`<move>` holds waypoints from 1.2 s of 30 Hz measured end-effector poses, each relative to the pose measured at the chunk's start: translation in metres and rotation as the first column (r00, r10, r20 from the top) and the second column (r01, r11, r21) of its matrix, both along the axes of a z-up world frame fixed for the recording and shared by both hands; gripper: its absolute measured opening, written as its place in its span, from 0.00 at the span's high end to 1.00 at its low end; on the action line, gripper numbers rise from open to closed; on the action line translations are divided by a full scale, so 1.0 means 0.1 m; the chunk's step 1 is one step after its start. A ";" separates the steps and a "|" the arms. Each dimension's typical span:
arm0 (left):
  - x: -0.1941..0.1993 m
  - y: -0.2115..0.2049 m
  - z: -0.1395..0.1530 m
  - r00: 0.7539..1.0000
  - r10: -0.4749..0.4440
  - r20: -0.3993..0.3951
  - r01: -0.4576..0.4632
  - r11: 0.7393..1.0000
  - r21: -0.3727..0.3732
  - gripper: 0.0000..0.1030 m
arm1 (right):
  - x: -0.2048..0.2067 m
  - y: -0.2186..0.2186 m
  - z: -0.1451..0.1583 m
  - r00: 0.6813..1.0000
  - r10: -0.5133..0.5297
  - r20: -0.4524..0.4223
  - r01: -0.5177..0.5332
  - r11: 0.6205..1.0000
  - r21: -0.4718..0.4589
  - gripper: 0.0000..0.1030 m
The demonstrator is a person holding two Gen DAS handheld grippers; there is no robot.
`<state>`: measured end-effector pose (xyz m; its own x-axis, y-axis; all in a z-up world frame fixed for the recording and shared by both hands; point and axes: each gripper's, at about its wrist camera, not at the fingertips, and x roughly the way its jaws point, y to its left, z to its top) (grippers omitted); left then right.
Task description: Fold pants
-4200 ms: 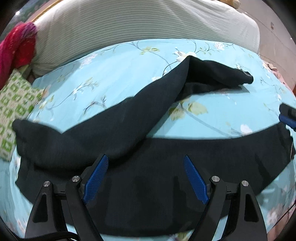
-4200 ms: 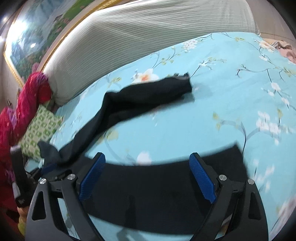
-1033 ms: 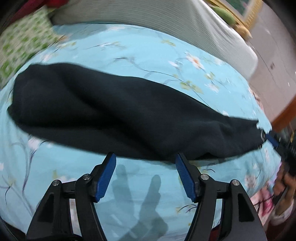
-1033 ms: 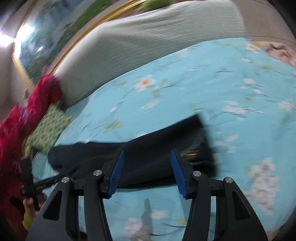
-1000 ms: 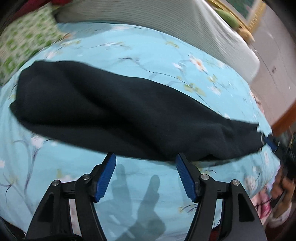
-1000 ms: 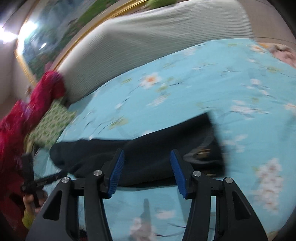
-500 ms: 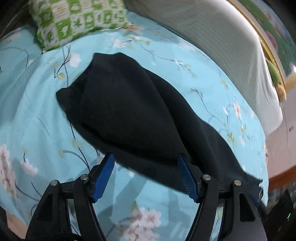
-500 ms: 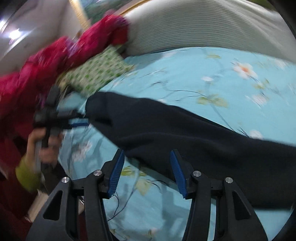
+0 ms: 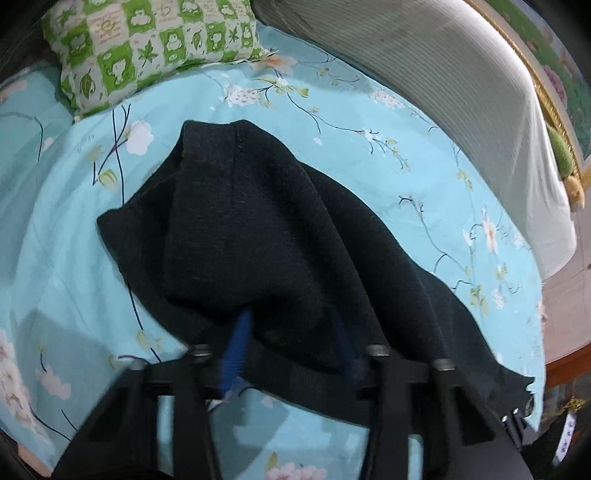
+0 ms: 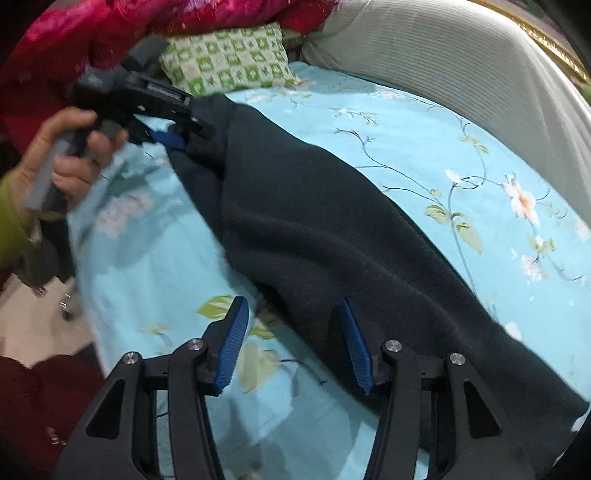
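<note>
The black pants (image 9: 280,236) lie lengthwise on the blue floral bedsheet (image 9: 369,155), the legs laid one over the other. My left gripper (image 9: 291,343) is at one end of the pants; its blue pads (image 9: 236,347) stand apart and the cloth edge lies over the fingertips. In the right wrist view the left gripper (image 10: 173,133) touches the far end of the pants (image 10: 332,229). My right gripper (image 10: 291,332) is open; its right fingertip is at the near edge of the pants and its left one is over bare sheet.
A green-and-white checked pillow (image 9: 147,44) and a grey ribbed bolster (image 9: 461,88) lie at the head of the bed. A red blanket (image 10: 110,33) is heaped at the far left. The bed edge and floor (image 10: 37,325) are at the lower left.
The pants went from spread with legs apart to one long doubled strip. Both grippers swung around to opposite ends. The left gripper has moved in against the cloth edge.
</note>
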<state>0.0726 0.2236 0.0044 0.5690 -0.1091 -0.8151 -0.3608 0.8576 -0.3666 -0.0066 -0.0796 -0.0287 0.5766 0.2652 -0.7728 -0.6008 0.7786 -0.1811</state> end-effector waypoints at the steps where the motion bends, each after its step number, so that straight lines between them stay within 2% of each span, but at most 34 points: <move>1: 0.01 0.00 0.00 1.000 -0.002 -0.001 0.002 1.000 0.005 0.82 | 0.04 0.01 -0.01 1.000 -0.007 0.014 0.007 1.000 -0.010 0.49; 2: 0.00 0.01 0.00 1.000 -0.006 0.002 0.006 1.000 0.008 0.86 | 0.06 0.00 -0.01 1.000 -0.013 0.022 0.013 1.000 -0.010 0.60; 3: 0.00 0.02 0.01 1.000 -0.013 0.008 0.013 1.000 0.014 0.90 | 0.08 0.00 0.00 1.000 -0.020 0.024 0.020 1.000 -0.006 0.80; 5: -0.01 0.03 0.05 1.000 -0.021 0.023 0.020 0.999 0.030 0.94 | 0.16 -0.04 0.02 0.999 -0.049 0.017 0.049 0.999 0.010 0.93; 6: -0.02 0.04 0.10 0.999 -0.026 0.035 0.024 0.999 0.047 0.96 | 0.18 -0.05 0.05 0.998 -0.057 0.018 0.057 0.998 0.026 0.94; 12: -0.15 0.20 0.59 0.988 -0.040 0.151 0.019 0.990 0.138 0.97 | 0.19 -0.25 0.50 0.990 -0.113 0.083 0.097 0.980 0.175 0.94; 15: -0.18 0.25 0.68 0.984 -0.067 0.167 0.039 0.985 0.166 0.97 | 0.22 -0.28 0.61 0.991 -0.112 0.076 0.094 0.973 0.211 0.94; 19: -0.15 0.26 0.55 0.986 -0.087 0.144 0.055 0.975 0.214 0.96 | 0.23 -0.15 0.47 0.995 -0.088 0.035 0.080 0.980 0.182 0.94; 25: -0.16 0.37 0.18 0.995 -0.063 0.083 0.047 0.983 0.177 0.96 | 0.21 -0.05 0.17 0.997 -0.071 -0.036 0.075 0.987 0.142 0.94; 29: -0.22 0.34 0.05 0.996 -0.065 0.058 0.054 0.982 0.180 0.95 | 0.25 -0.11 0.09 0.994 -0.071 -0.086 0.085 0.983 0.162 0.94; 31: -0.28 0.31 0.05 0.996 -0.065 0.056 0.054 0.981 0.186 0.89 | 0.26 -0.12 0.08 0.992 -0.065 -0.109 0.084 0.982 0.172 0.91; 34: -0.40 0.32 0.04 0.997 -0.051 0.051 0.042 0.986 0.159 0.85 | 0.24 -0.13 0.11 0.991 -0.059 -0.122 0.080 0.981 0.179 0.85; 35: -0.43 0.33 0.03 0.998 -0.044 0.049 0.037 0.988 0.150 0.82 | 0.22 -0.13 0.12 0.991 -0.057 -0.124 0.079 0.980 0.182 0.77; 36: -0.47 0.34 0.02 0.999 -0.030 0.036 0.025 0.989 0.146 0.64 | 0.21 -0.14 0.15 0.990 -0.054 -0.131 0.079 0.978 0.191 0.66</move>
<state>0.0258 0.2580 0.0067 0.5986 -0.0073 -0.8010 -0.3244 0.9121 -0.2507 0.0148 -0.0934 -0.0140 0.5009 0.3820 -0.7766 -0.5546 0.8306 0.0509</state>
